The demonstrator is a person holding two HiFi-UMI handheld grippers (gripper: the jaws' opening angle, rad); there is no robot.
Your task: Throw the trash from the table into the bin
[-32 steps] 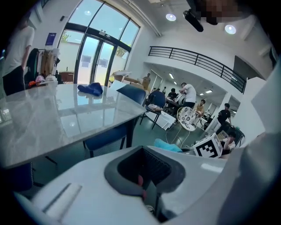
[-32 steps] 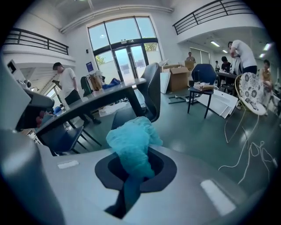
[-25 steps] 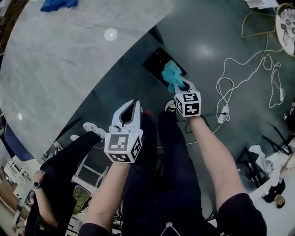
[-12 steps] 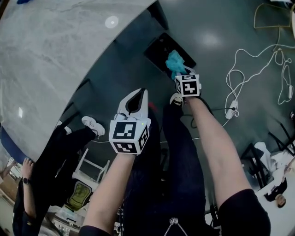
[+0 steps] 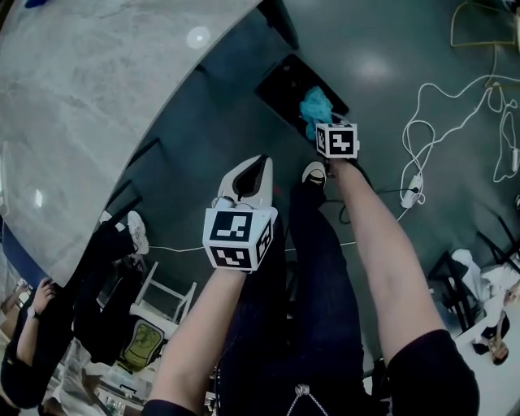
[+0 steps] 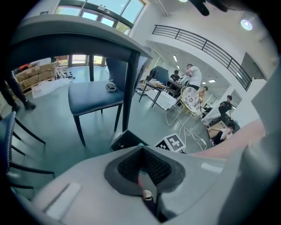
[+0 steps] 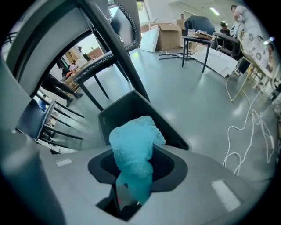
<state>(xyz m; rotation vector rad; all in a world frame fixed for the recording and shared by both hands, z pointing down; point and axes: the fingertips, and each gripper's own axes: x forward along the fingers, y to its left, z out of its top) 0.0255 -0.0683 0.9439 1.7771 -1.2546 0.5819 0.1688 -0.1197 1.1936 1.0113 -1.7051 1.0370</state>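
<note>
A crumpled blue wad [image 5: 315,106] hangs over the dark open bin [image 5: 280,85] on the floor by the table's edge. My right gripper [image 5: 322,123] points steeply down at the bin. In the right gripper view the blue wad [image 7: 134,145] still sits between the jaws of my right gripper [image 7: 131,180], above the bin [image 7: 131,110]. Those jaws have just been opening, and a dark gap shows beside the wad. My left gripper [image 5: 253,166] is shut and empty, nearer to me over my legs. Beyond my left gripper [image 6: 145,176], the left gripper view shows the bin [image 6: 125,141].
The marble table [image 5: 97,97] fills the upper left, with a blue thing [image 5: 36,2] at its far corner. White cables [image 5: 422,162] trail over the floor at right. A blue chair [image 6: 94,94] stands under the table. A seated person [image 5: 49,341] is at lower left.
Both grippers have sunk toward the floor. The right one has carried the blue wad over the bin's opening.
</note>
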